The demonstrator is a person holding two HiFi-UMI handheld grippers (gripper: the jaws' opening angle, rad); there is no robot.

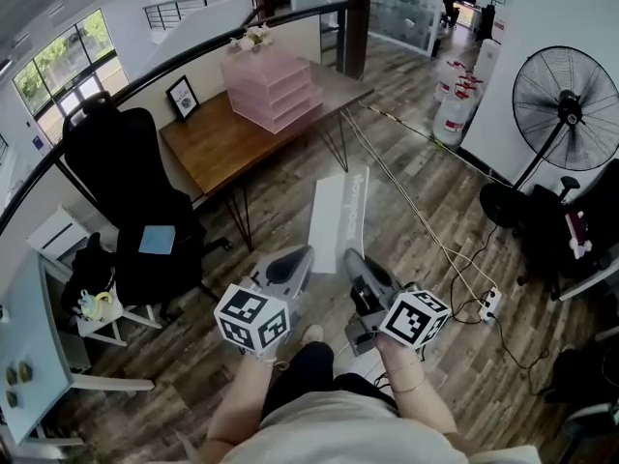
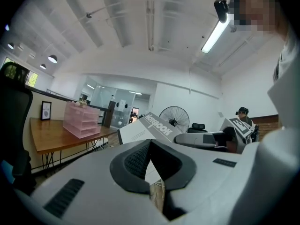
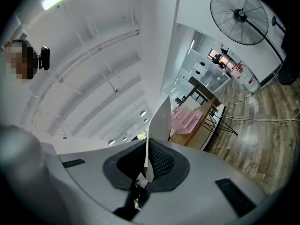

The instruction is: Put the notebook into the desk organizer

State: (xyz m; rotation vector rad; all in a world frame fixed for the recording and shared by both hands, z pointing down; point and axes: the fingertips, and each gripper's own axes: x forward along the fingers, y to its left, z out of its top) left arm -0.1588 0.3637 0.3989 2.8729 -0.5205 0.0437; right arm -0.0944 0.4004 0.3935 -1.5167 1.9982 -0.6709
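Near, 12 o'clock: our right gripper (image 1: 354, 259) pinches notebook (image 1: 338, 211) by its lower edge and holds it upright, likely for edge-first entry. Left gripper (image 1: 304, 253) just beside at 11 o'clock, tongs pressed together, empty, spare. Far, 11 o'clock: pink desk organizer (image 1: 271, 85) on desk (image 1: 218, 143), well apart from notebook. We judge carry comes first.

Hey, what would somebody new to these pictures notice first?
A white notebook is held up in mid-air at the centre of the head view, clamped in the right gripper. Beyond it, a pink desk organizer stands on the wooden desk, and a big black fan stands at the far right.
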